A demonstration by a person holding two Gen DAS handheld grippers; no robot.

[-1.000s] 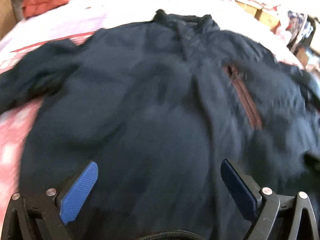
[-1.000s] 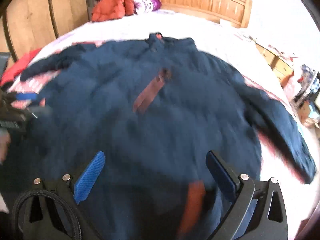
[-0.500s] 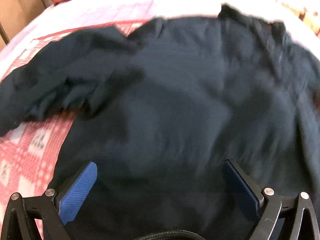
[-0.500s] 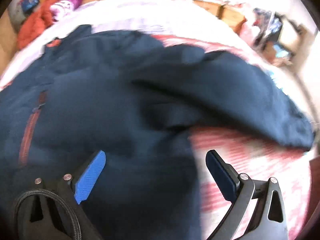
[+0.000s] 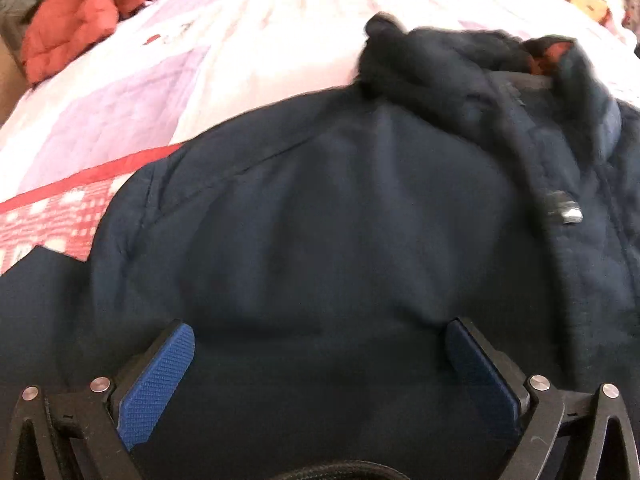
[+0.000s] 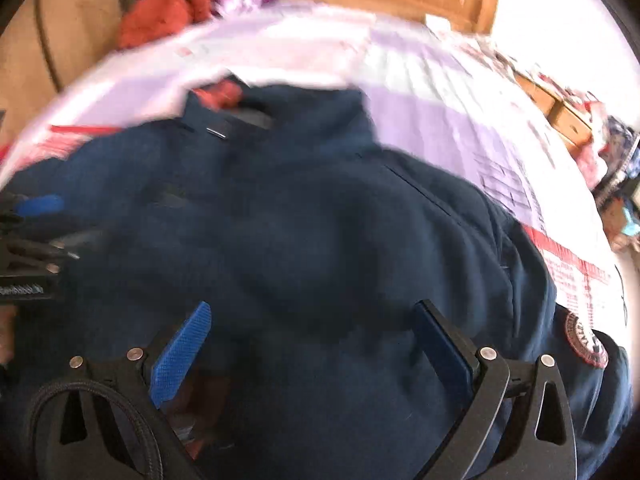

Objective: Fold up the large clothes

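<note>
While both tools hover over the navy jacket [image 5: 340, 240], we take its collar [image 5: 472, 68] as the landmark. The jacket lies flat on the bedspread [image 5: 240, 40], long axis running from that collar back toward us, so the hem is the near end. We hold the left gripper [image 5: 320, 364] with its jaws spread wide and nothing between them, over the chest panel on the near side of the collar. The right gripper [image 6: 312, 344] is equally wide open and empty, over the body on the side of the round sleeve patch [image 6: 584, 340]. In our judgement each hand is nearest its own sleeve, which decides the first fold inward.
</note>
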